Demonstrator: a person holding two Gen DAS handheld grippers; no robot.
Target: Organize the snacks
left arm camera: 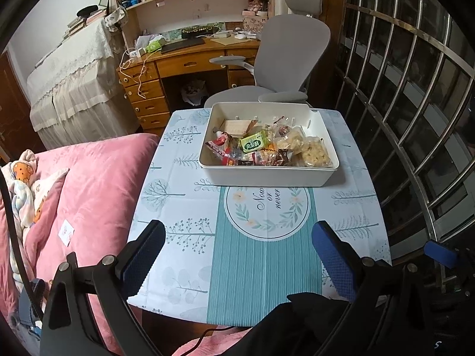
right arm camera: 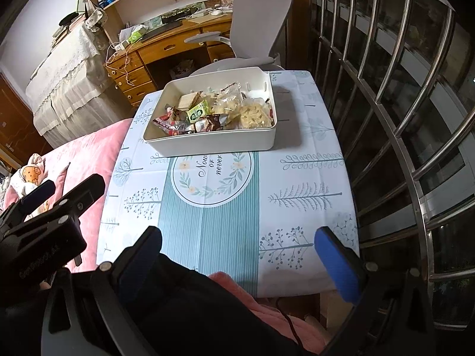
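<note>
At the far left, a pink quilt [left arm camera: 98, 184] covers a bed that touches the left edge of the small table [left arm camera: 184, 207], with a cartoon-print blanket [left arm camera: 23, 184] bunched at its outer side. Beyond it stands a piece of furniture draped in white lace cloth [left arm camera: 71, 68], then a wooden desk [left arm camera: 190, 62] with a column of five drawers and one bookshelf hutch above.

The left gripper [left arm camera: 237, 246] hangs over the near edge of the table, its two blue-padded fingers [left arm camera: 332, 261] spread wide with nothing between them. The right gripper [right arm camera: 237, 246] hovers just beside it, likewise spread wide and empty. A dark sleeve [right arm camera: 193, 302] lies across the lower part of the right wrist view and hides the table's near edge there.

The table wears a cloth printed with pale trees and a teal striped band bearing one round wreath emblem [left arm camera: 267, 207]. One white bin [left arm camera: 267, 175] sits on the far half of the table, touching the emblem's top edge. All the snacks lie inside this single undivided bin: one green packet [left arm camera: 252, 145] near the middle, two clear bags of pale puffed pieces [left arm camera: 314, 151] at the right, one tan flat packet [left arm camera: 234, 127] at the back, and a heap of small red and brown wrappers [left arm camera: 234, 157] too jumbled to count. Nothing lies between the grippers and the bin.

One grey office chair [left arm camera: 285, 50] stands behind the table. Steel window bars [left arm camera: 415, 118] run close along the table's right side.
</note>
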